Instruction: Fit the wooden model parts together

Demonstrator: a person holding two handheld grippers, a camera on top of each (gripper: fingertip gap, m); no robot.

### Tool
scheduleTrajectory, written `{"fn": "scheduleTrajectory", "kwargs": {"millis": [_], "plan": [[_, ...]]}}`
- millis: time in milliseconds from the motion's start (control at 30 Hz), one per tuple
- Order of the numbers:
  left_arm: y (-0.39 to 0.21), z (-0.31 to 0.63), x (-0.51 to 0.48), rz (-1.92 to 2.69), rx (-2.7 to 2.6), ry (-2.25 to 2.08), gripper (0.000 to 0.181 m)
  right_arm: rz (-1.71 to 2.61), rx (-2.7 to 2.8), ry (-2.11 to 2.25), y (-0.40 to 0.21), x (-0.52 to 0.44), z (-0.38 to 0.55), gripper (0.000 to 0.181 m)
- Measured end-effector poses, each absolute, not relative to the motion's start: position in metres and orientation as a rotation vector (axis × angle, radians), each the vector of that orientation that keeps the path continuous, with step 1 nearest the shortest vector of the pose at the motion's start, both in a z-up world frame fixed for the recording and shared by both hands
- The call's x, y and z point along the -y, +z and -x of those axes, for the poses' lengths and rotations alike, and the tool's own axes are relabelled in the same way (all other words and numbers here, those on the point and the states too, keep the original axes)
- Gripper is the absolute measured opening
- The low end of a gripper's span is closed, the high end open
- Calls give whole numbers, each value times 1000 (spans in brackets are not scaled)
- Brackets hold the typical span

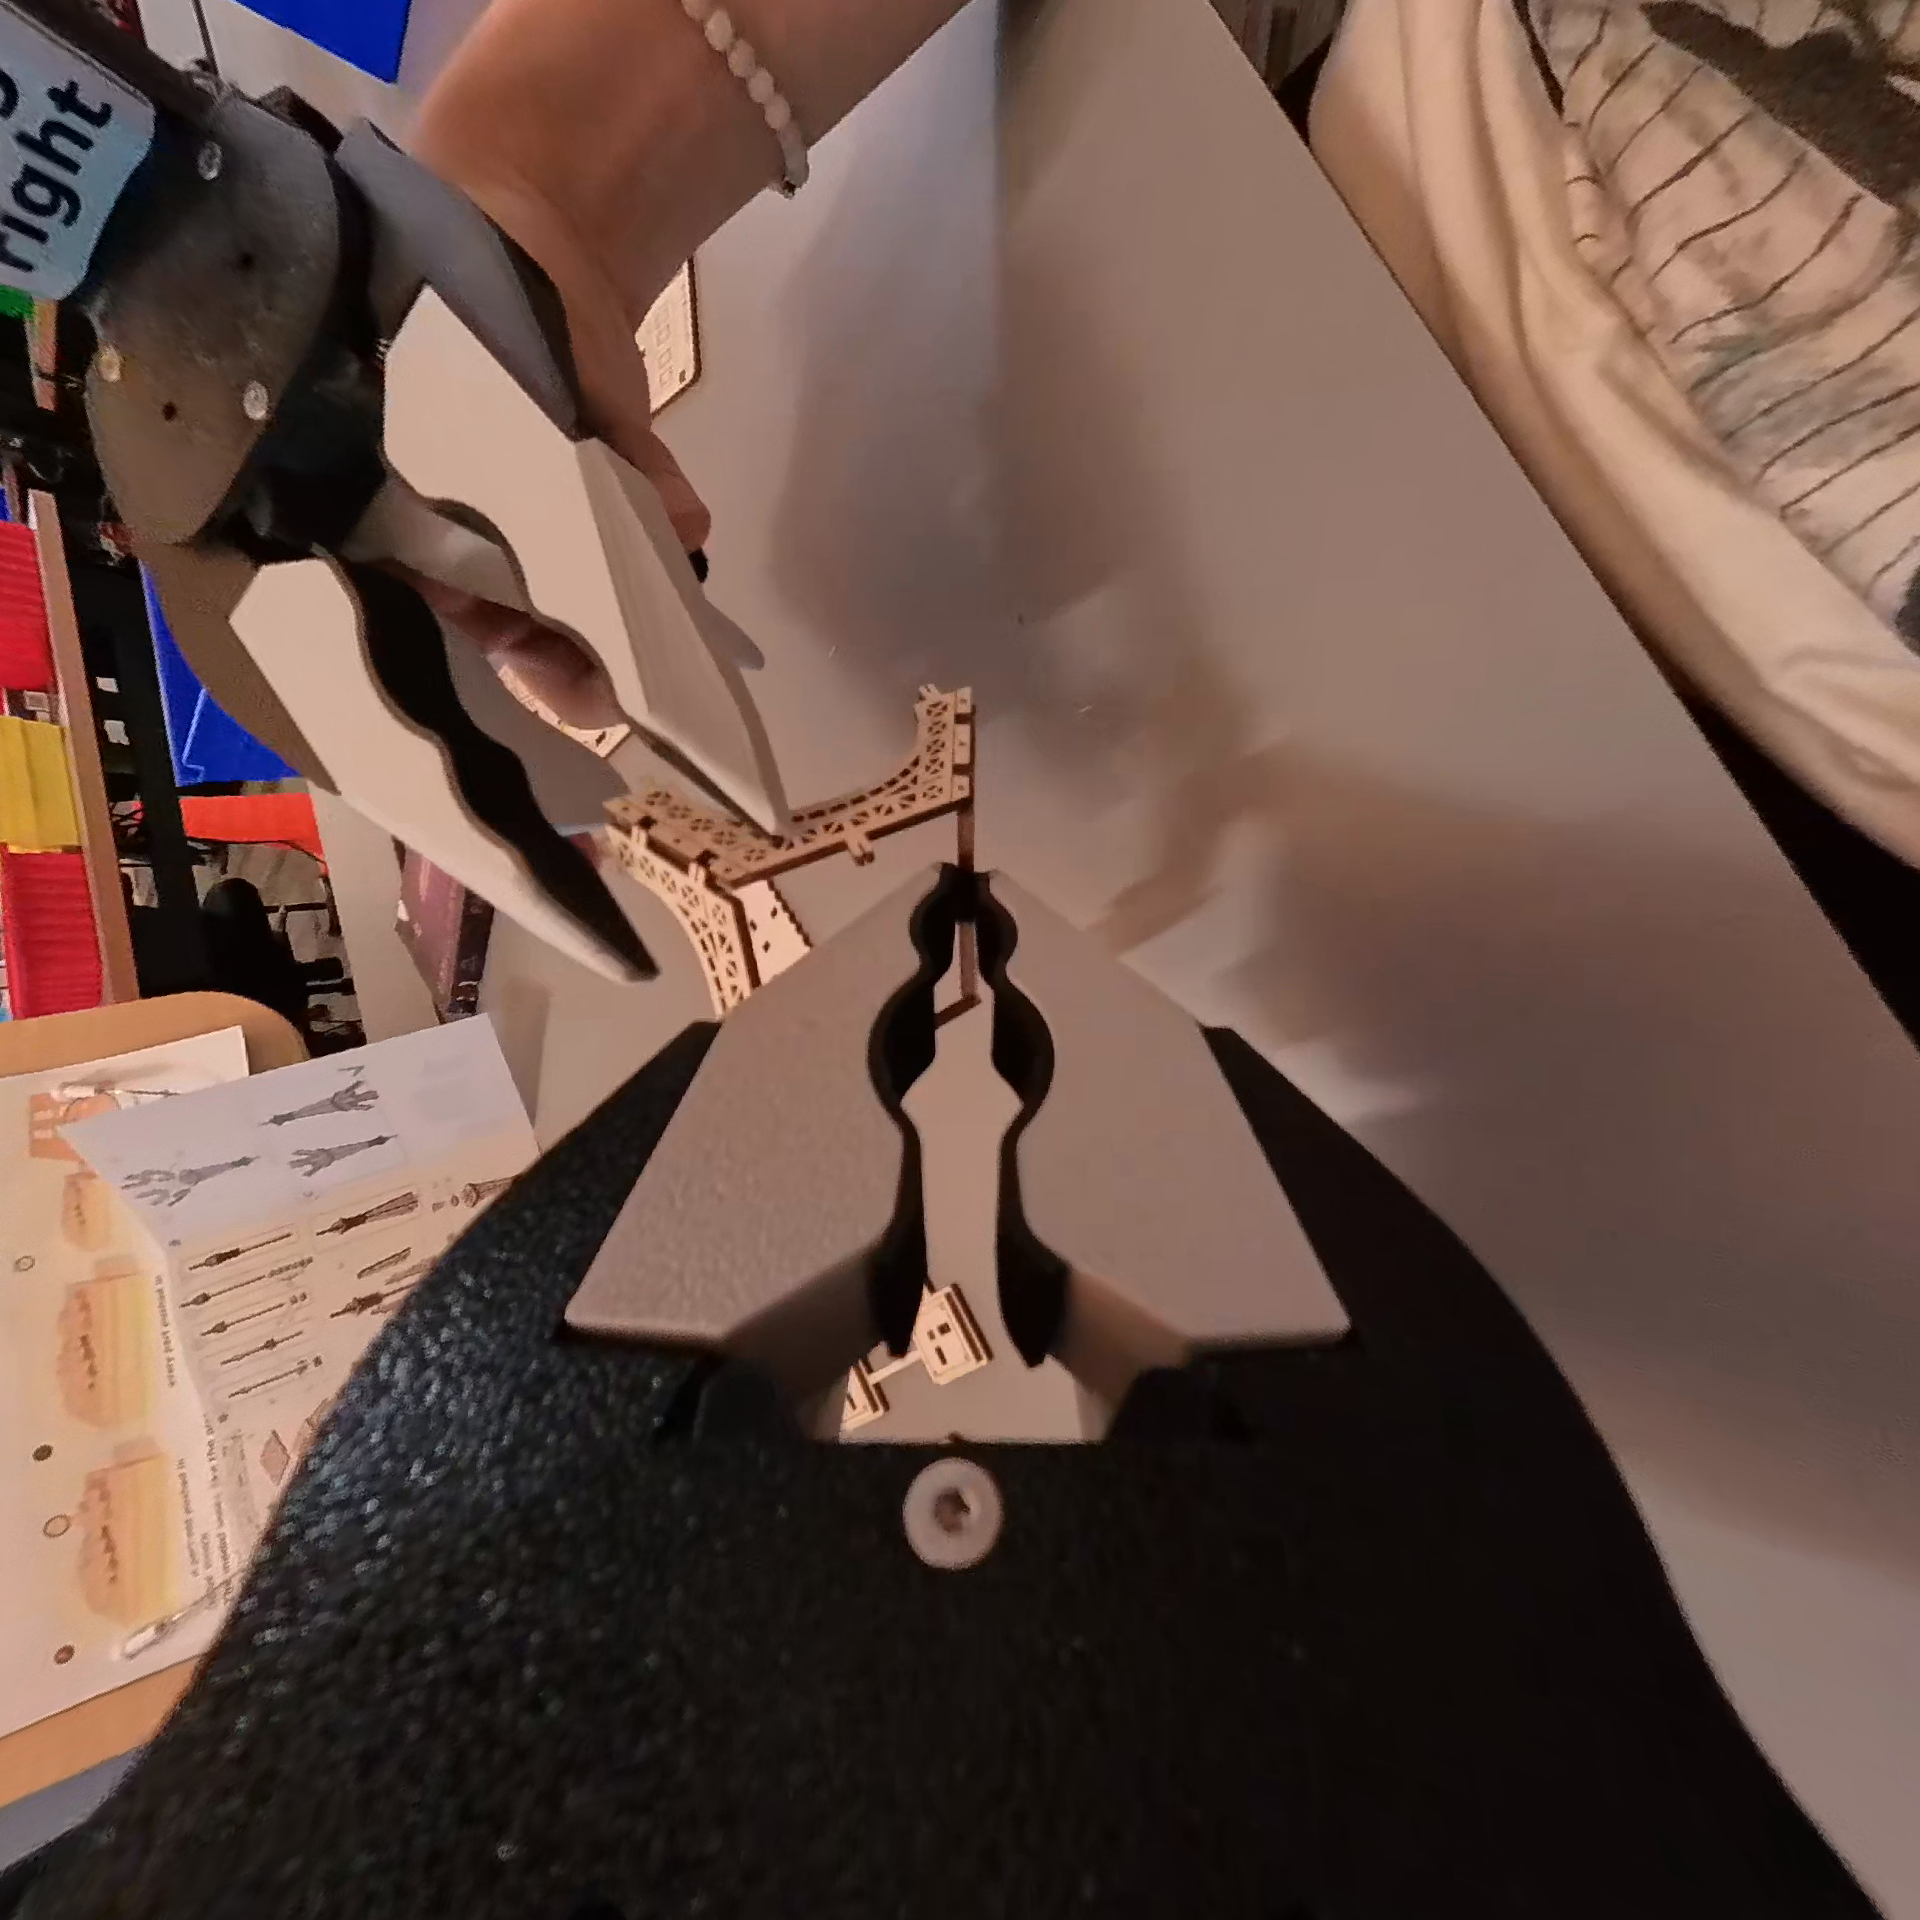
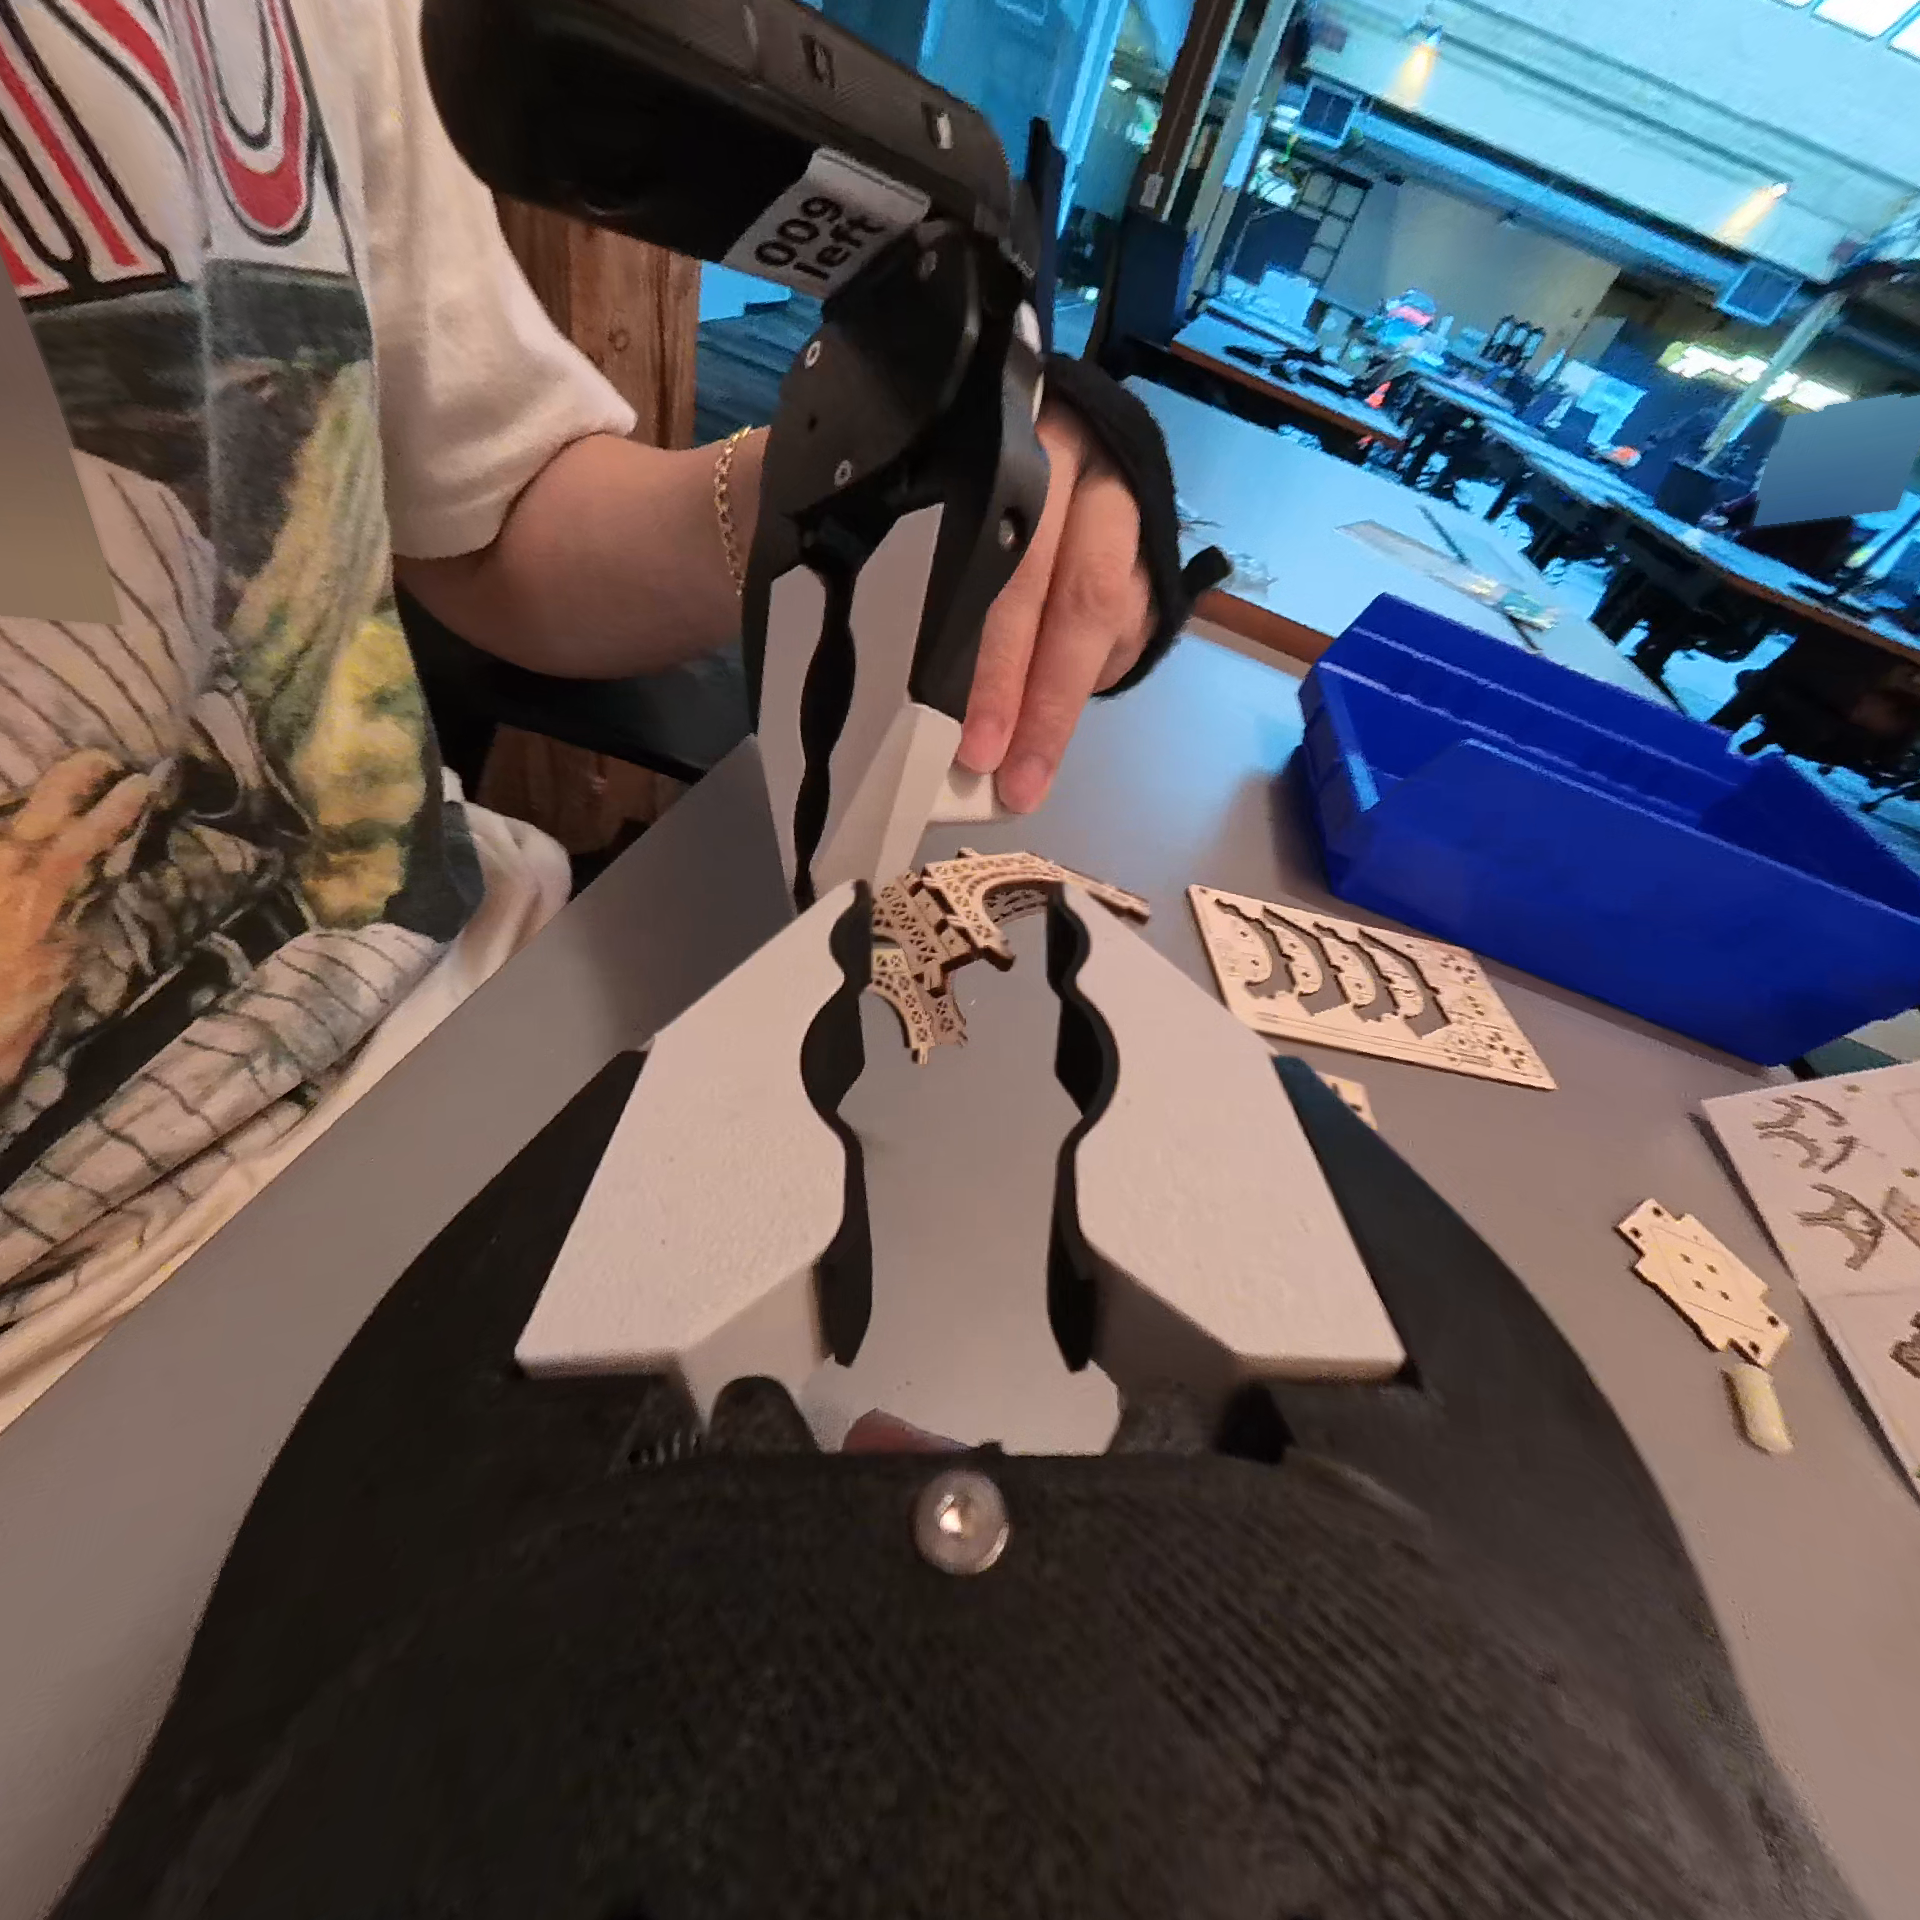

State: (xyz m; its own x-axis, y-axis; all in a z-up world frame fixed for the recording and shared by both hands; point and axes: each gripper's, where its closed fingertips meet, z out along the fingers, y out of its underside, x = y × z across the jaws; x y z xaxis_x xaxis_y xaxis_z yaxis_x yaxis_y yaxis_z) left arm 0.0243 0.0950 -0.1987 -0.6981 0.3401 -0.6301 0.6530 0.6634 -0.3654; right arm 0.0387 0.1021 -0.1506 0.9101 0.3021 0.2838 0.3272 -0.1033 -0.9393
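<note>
The wooden model is a pale lattice tower base with arched legs. It hangs just above the grey table. My left gripper is shut on a thin wooden panel of the model, seen edge-on between its tips. In the right wrist view the left gripper comes down from above onto the model's left end. My right gripper is open, with the model between its fingertips. In the left wrist view the right gripper straddles the lattice model, and one fingertip touches the top.
A blue bin stands at the back right. A wooden sheet with cut-outs, a small wooden plate and a wooden bit lie on the right. Instruction sheets lie on the left. A person's torso is at the table's edge. Across from one pair of fingers to the other is roughly 5 centimeters. My right gripper's tips are some 30 centimeters from the wooden bit.
</note>
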Motion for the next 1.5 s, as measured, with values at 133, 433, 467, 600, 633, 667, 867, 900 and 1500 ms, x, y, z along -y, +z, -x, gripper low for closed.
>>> {"fn": "scheduleTrajectory", "kwargs": {"millis": [133,433,467,600,633,667,867,900,1500], "plan": [[-201,-24,-97,-772,-2373,-782,0,1723,503,-2,-155,-102,-35,25],[-208,-29,-101,-754,-2398,-757,0,1748,505,52,-161,-98,-33,25],[-209,-30,-102,-751,-2407,-754,0,1770,517,36,-165,-98,-33,32],[-213,-30,-106,-728,-2450,-801,2,1814,564,-30,-172,-98,-35,19],[-213,-29,-107,-720,-2460,-820,2,1827,574,-35,-174,-97,-36,19],[-213,-28,-107,-715,-2466,-831,2,1834,589,-57,-175,-97,-37,18],[-219,-32,-112,-690,-2492,-787,2,1915,672,-250,-187,-101,-47,17],[-219,-34,-112,-681,-2490,-781,2,1919,676,-264,-187,-101,-48,17],[-146,-94,-128,312,-2319,-1241,20,1759,328,-818,-135,-115,-115,16]]}}
